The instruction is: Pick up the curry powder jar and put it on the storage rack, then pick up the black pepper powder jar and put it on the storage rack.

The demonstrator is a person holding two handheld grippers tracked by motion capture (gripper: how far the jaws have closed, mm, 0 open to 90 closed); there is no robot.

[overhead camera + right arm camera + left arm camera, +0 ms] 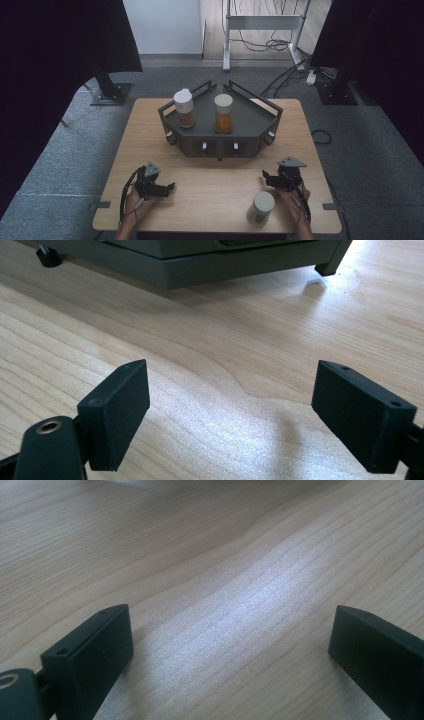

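Near the table edge a white-capped jar [261,208] stands beside the right gripper [270,180]; both grippers gape, empty.

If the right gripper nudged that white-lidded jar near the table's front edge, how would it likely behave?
The jar stands upright and tall for its base, so a high push would probably tip it. It looks round, so once down it could roll. Its smooth sides may slip between the jaws.
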